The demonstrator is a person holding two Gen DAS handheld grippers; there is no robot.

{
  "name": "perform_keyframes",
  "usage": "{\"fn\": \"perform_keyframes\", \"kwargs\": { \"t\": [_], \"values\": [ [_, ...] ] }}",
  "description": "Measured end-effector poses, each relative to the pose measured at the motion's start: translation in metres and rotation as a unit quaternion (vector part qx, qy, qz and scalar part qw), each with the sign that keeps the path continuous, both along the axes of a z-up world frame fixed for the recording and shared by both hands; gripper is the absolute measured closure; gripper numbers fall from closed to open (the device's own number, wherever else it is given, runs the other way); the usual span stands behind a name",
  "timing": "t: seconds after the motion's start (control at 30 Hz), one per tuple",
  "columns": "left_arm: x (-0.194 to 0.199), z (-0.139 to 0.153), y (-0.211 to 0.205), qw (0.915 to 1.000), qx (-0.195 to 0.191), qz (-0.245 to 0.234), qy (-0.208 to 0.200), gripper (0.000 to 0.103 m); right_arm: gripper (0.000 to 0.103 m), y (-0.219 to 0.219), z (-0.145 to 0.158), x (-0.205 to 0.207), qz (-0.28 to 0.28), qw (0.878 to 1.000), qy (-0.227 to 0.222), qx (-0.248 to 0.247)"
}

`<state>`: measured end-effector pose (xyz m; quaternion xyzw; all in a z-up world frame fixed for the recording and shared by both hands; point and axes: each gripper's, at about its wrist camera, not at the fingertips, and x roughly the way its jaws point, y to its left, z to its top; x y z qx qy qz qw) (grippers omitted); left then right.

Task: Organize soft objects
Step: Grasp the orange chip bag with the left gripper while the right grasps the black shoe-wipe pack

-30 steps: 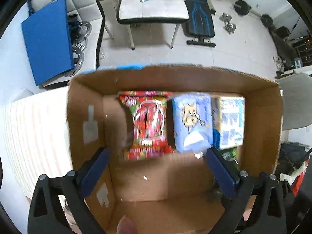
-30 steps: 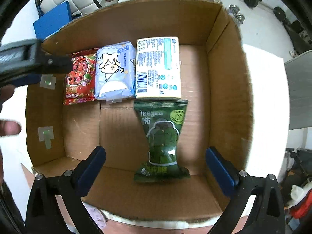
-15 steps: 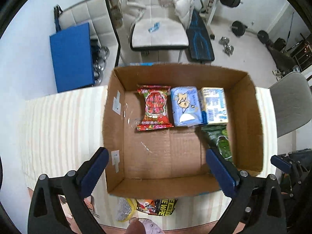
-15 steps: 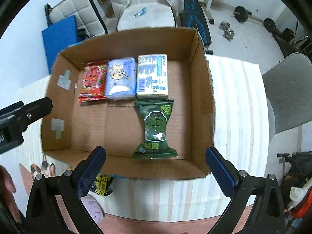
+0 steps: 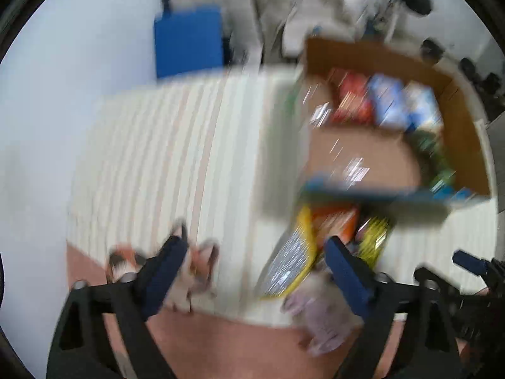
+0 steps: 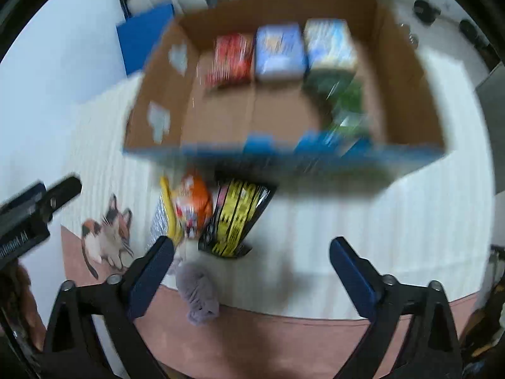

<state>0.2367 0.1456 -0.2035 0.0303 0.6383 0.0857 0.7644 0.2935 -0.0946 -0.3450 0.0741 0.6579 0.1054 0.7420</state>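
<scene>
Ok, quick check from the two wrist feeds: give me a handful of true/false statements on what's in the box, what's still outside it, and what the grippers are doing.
1. Both grippers are open and hold nothing: the left gripper and the right gripper. True.
2. The cardboard box holds four packs. True: a red pack, a blue pack and a white-blue pack in a row, and a green pack nearer the camera.
3. The yellow-black pack lies inside the box. False: it is on the striped cloth, outside the near wall.
4. The grey plush is gripped by the right gripper. False: it lies loose at the cloth's near edge.
5. The orange pack is still outside the box. True.
</scene>
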Motion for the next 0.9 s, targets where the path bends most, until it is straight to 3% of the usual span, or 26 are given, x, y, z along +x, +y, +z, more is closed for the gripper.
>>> {"fn": "perform_keyframes", "kwargs": {
  "t": [0.03, 0.1, 0.2, 0.33, 0.47, 0.57, 0.77, 0.9],
  "values": [
    [-0.004, -0.017, 0.009, 0.9998, -0.006, 0.008, 0.018, 0.018, 0.019, 0.008, -0.017, 0.000, 0.000, 1.000, 0.014, 0.001],
    [-0.009, -0.043, 0.016, 0.9991, -0.011, 0.012, 0.040, 0.018, 0.026, 0.023, -0.050, 0.004, -0.002, 0.999, 0.034, -0.008],
    [-0.013, -0.076, 0.020, 0.9971, -0.016, -0.001, 0.075, 0.018, 0.027, 0.040, -0.082, 0.010, -0.012, 0.998, 0.052, -0.018],
    [-0.013, -0.093, 0.018, 0.9958, -0.030, -0.012, 0.085, 0.018, 0.028, 0.053, -0.104, 0.017, -0.021, 0.997, 0.065, -0.033],
    [-0.002, -0.098, 0.012, 0.9947, -0.038, -0.021, 0.093, 0.018, 0.037, 0.063, -0.114, 0.015, -0.010, 0.996, 0.069, -0.050],
    [0.009, -0.094, 0.005, 0.9928, -0.073, -0.014, 0.094, 0.018, 0.049, 0.063, -0.113, 0.010, 0.009, 0.995, 0.068, -0.065],
    [0.028, -0.107, -0.001, 0.9777, -0.174, 0.032, 0.113, 0.018, 0.049, 0.025, -0.114, -0.016, 0.010, 0.993, 0.090, -0.076],
    [0.038, -0.126, -0.008, 0.9695, -0.202, 0.046, 0.131, 0.018, 0.045, 0.007, -0.117, -0.023, -0.012, 0.992, 0.110, -0.051]
  ]
}}
